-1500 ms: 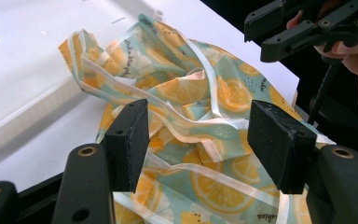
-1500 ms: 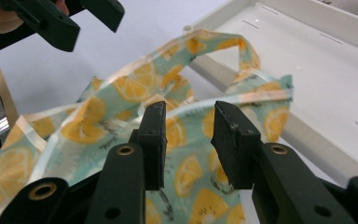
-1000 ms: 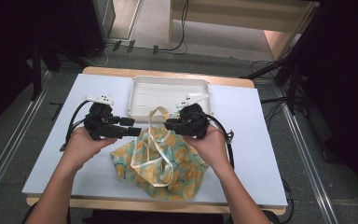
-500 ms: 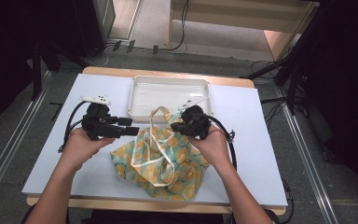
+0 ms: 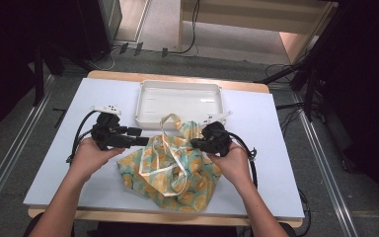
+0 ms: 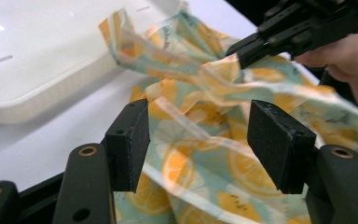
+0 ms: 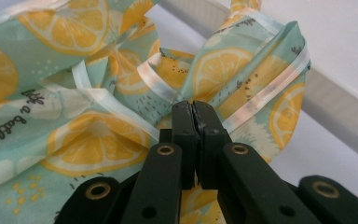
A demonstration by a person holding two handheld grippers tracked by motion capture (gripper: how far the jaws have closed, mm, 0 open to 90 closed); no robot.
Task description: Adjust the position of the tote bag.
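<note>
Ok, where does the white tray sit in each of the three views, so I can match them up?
High view: white tray at top centre of the table, just behind the lemon-print bag.
Left gripper view: upper left, beyond the open jaws.
Right gripper view: rim along the upper right, behind the bag.
Shared landmark: the lemon-print bag, lying against the tray's near rim.

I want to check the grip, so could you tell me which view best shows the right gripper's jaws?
The right gripper view: the right gripper is seen close, jaws pinched on the lemon-print bag. The high view shows it small; the left gripper view shows it side-on, farther off.
</note>
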